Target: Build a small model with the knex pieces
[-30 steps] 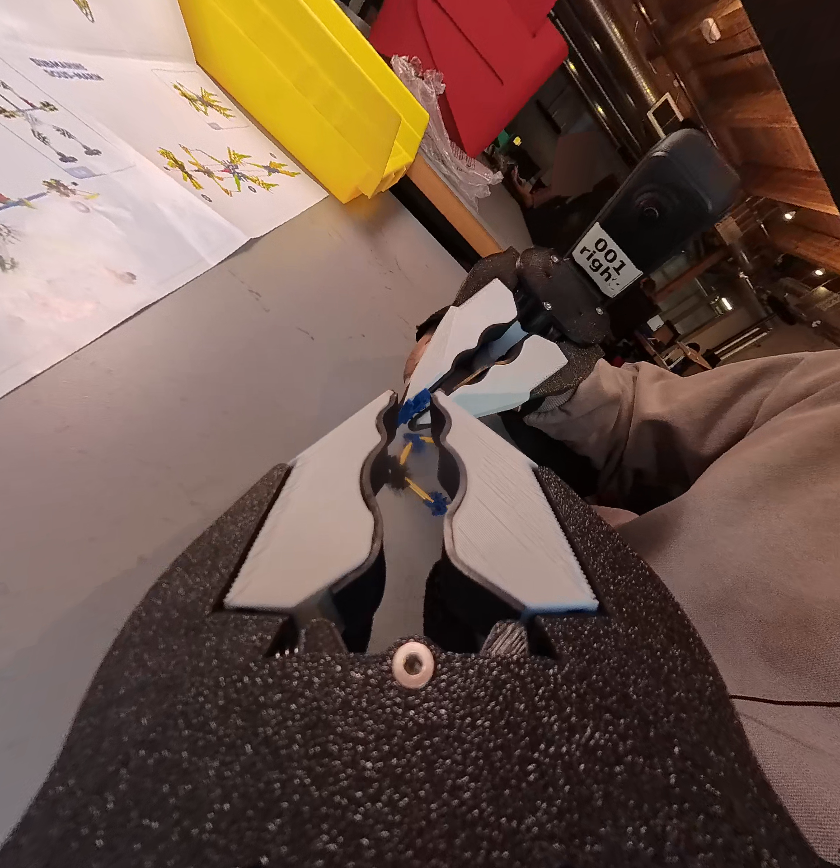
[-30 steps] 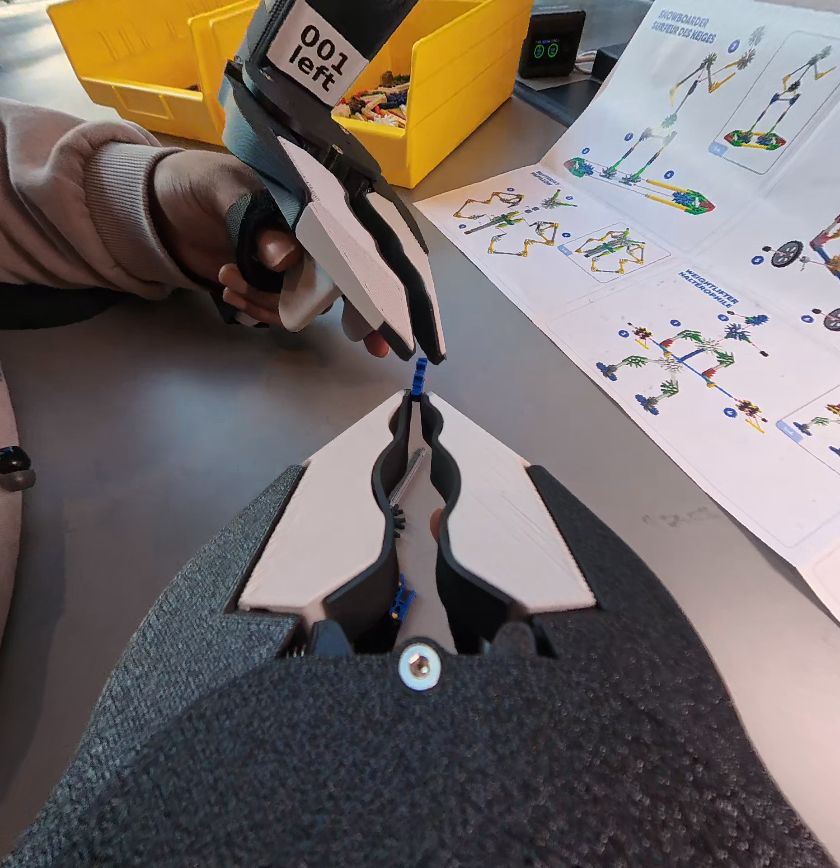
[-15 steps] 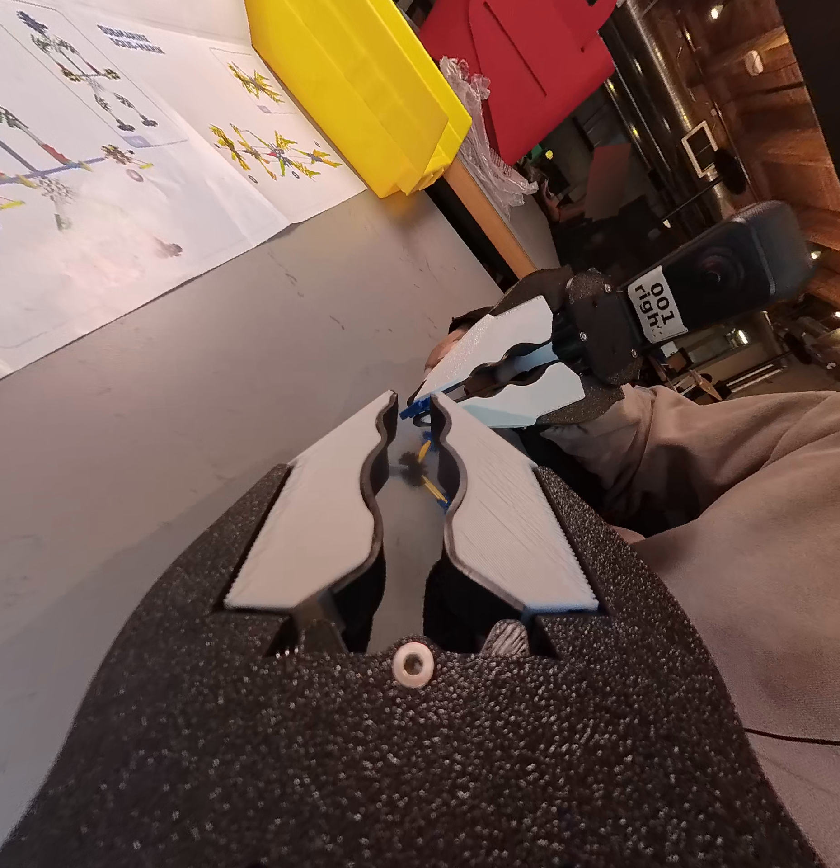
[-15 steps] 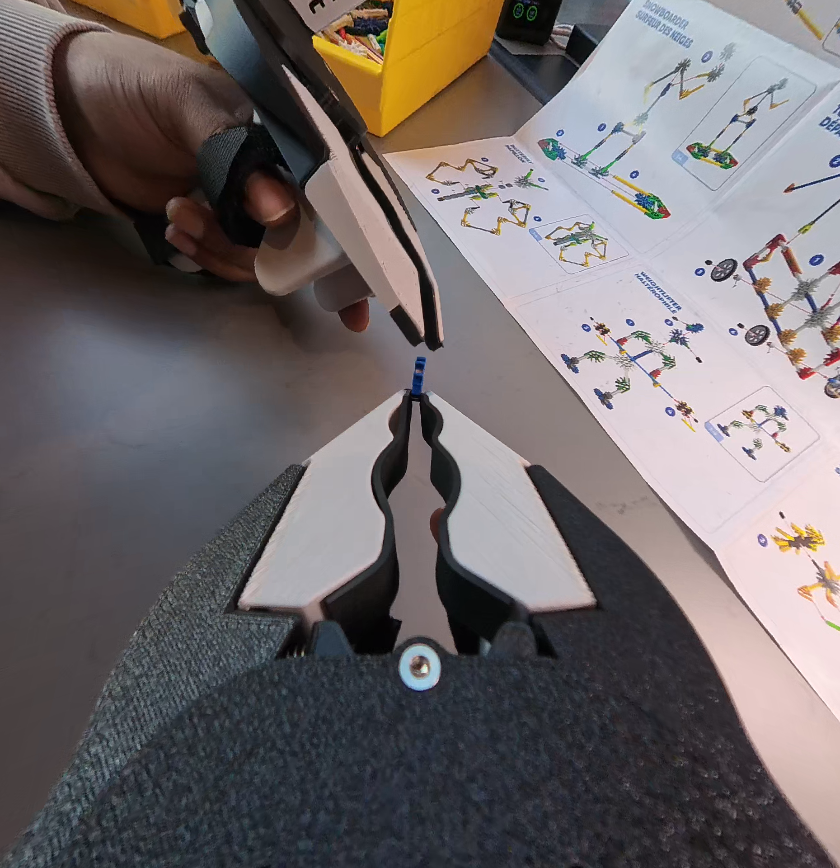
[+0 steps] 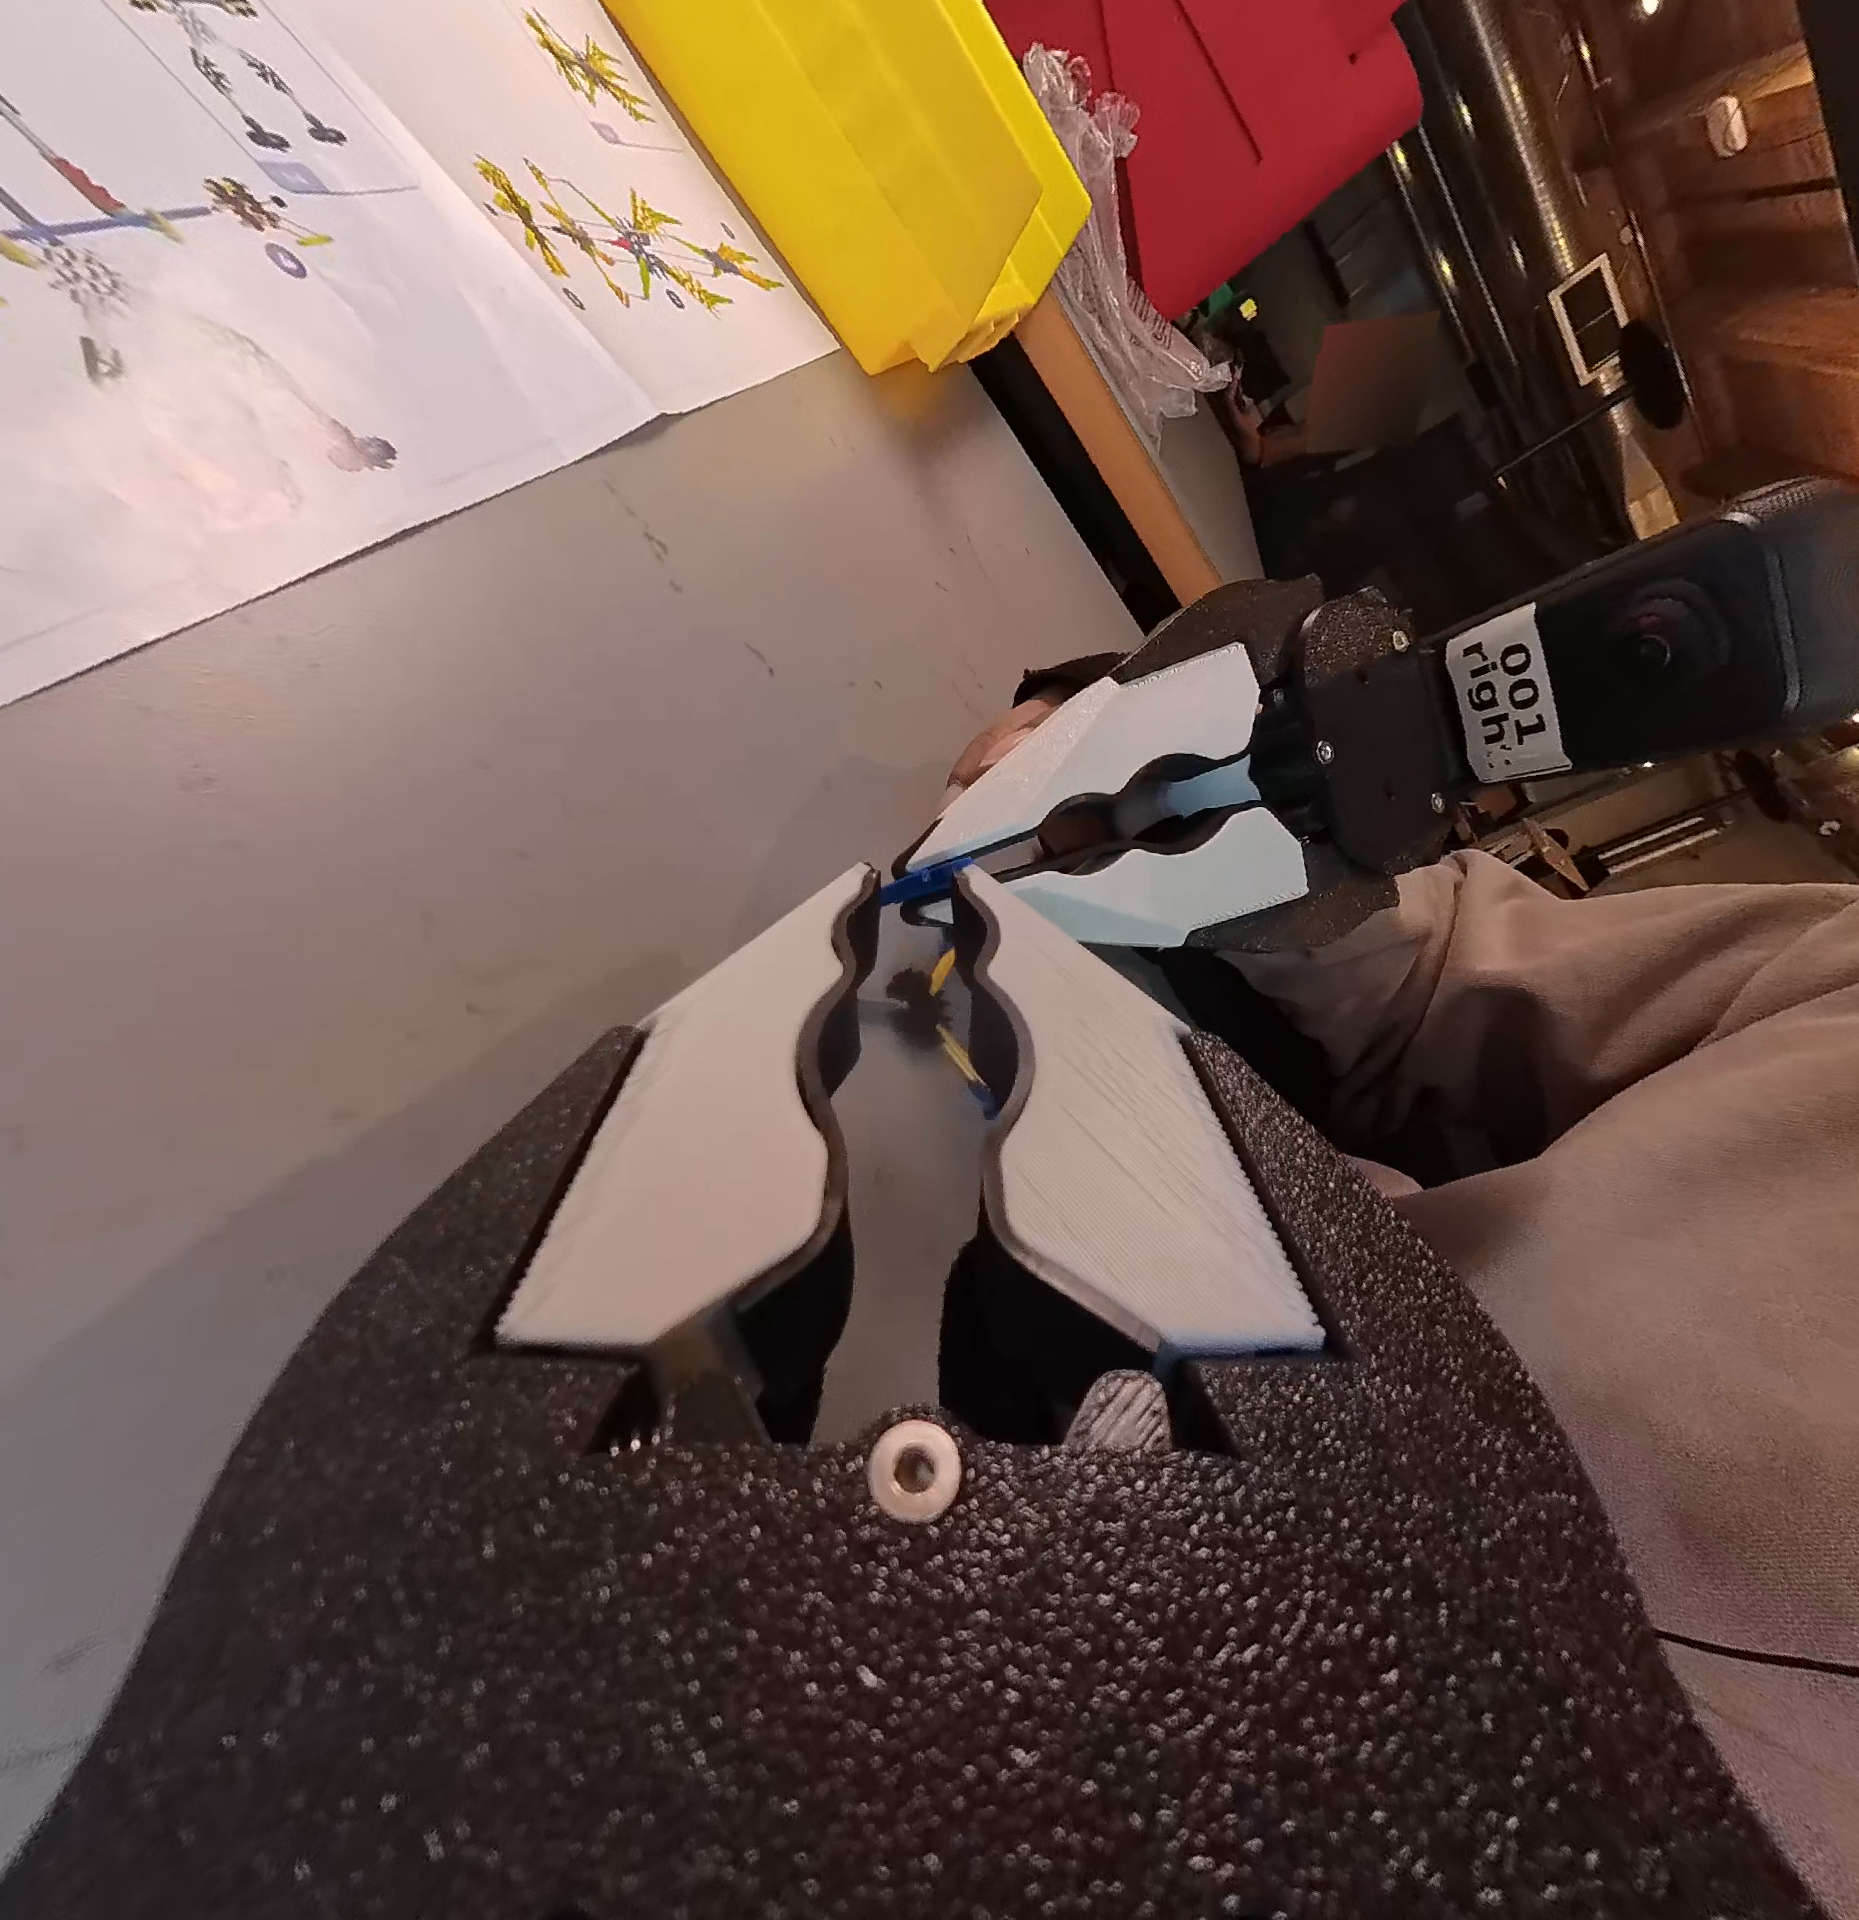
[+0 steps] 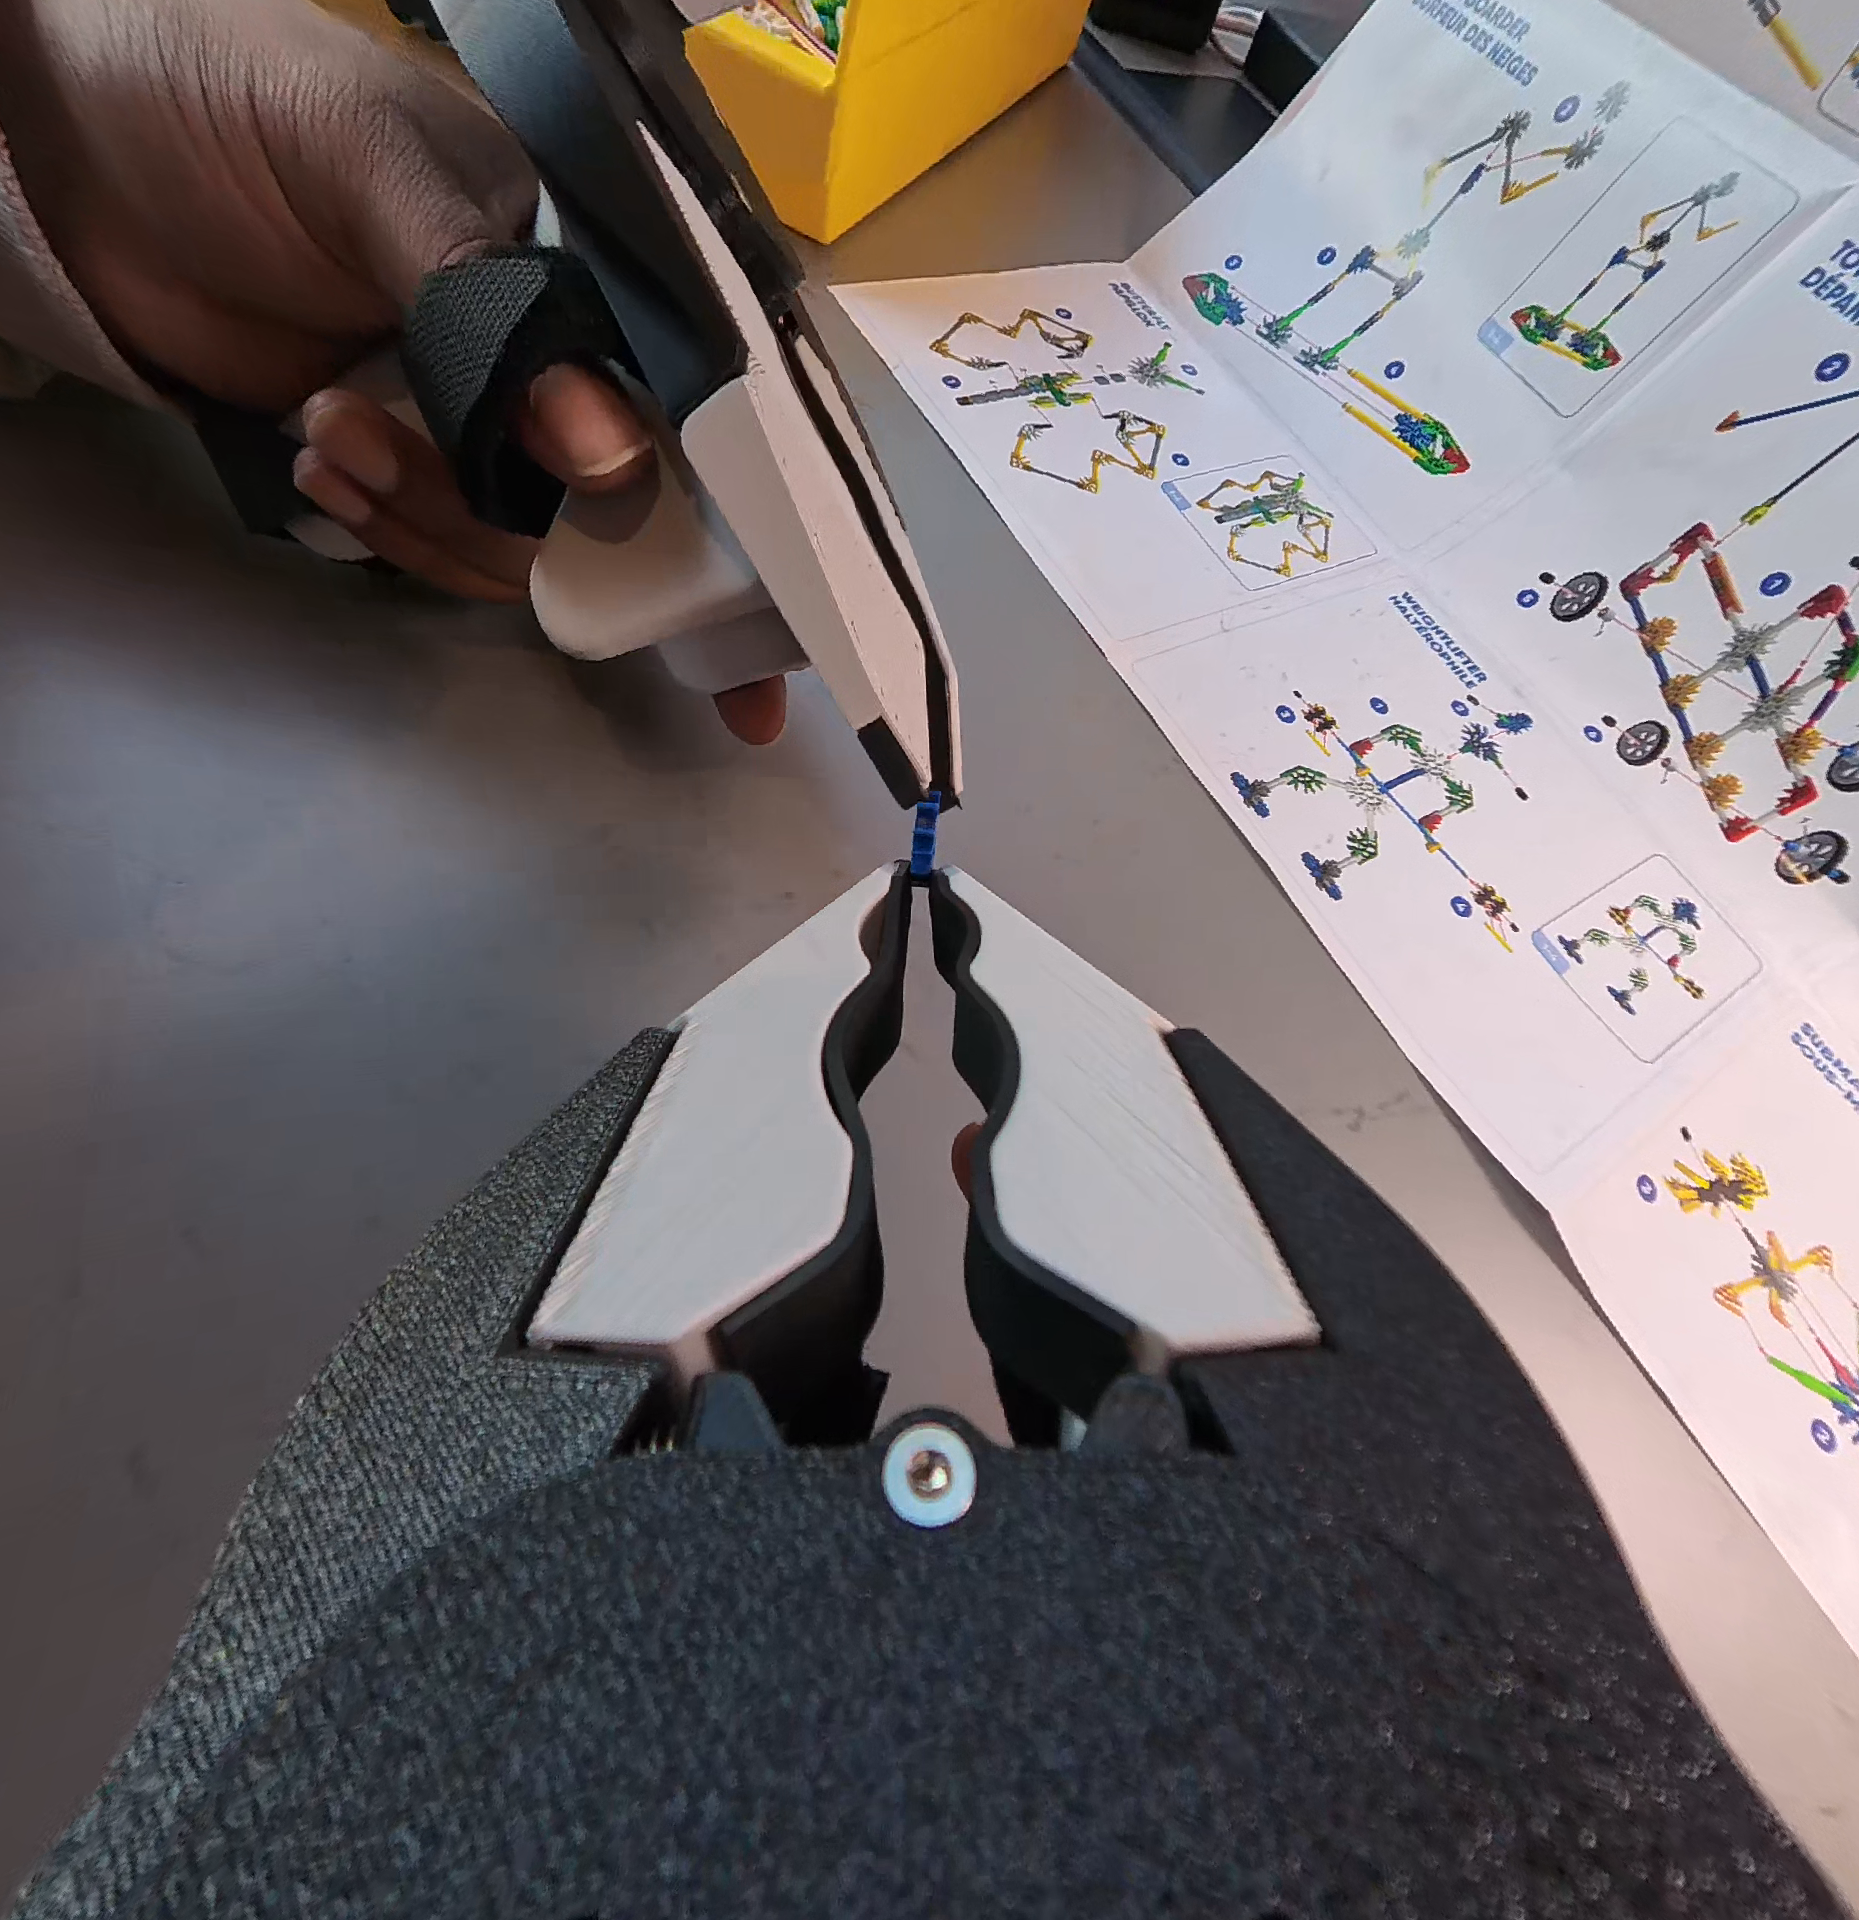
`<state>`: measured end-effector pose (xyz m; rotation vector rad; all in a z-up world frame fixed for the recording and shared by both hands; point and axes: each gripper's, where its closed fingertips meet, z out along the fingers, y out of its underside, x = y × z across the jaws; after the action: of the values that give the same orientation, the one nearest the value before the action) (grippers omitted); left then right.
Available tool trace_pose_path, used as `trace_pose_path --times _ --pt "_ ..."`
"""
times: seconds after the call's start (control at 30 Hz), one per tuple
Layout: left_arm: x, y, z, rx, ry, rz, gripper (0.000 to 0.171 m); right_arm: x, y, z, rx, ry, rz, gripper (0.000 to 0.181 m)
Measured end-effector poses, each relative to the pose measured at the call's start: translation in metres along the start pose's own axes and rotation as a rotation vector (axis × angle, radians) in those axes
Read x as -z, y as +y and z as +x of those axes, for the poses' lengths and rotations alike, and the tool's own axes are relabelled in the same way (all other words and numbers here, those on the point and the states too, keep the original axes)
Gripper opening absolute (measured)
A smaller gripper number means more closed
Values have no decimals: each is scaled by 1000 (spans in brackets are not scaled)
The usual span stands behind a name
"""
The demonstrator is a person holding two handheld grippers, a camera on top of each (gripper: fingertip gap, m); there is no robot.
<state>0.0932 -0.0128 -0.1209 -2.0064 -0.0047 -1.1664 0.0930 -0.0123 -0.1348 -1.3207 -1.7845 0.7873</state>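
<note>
We see a printed instruction sheet (image 6: 1507, 582) spread on the grey tabletop (image 6: 281, 935), beside a yellow bin (image 5: 883, 177) and red panel (image 5: 1247, 114).

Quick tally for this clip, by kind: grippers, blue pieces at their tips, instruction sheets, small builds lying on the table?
grippers: 2 (left gripper, right gripper)
blue piece: 1
instruction sheet: 1
black-and-yellow build: 1
Total: 5

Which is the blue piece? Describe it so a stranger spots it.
Above the grey table, beside the white instruction sheet, the left gripper and right gripper meet tip to tip. The blue piece juts from the right gripper's tips: short, notched, solid, not printed.
</note>
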Motion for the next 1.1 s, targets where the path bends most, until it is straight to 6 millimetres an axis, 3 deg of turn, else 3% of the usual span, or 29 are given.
trace_pose_path --times 0.23,0.4,0.57,0.67,0.8,0.87,0.97,1.1 --pt "2 -1 5 -29 29 -9 3 2 -5 -5 -174 -106 36 2" --pt "5 -4 10 -4 98 -4 2 8 -13 -9 -398 -259 94 2" --pt "9 -8 18 -21 169 3 2 14 -22 -9 -513 -349 144 2" --pt "12 -6 24 -96 208 -28 2 18 -25 -13 -551 -403 150 2" --pt "18 -3 33 -292 218 -66 16 20 -23 -20 -541 -447 128 2" --pt "17 4 36 -317 228 -103 17 22 -25 -27 -521 -473 127 2" --pt "13 15 40 -324 251 -148 4 25 -28 -33 -503 -504 130 2" --pt "14 6 40 -288 246 -106 3 26 -31 -22 -515 -455 151 1"
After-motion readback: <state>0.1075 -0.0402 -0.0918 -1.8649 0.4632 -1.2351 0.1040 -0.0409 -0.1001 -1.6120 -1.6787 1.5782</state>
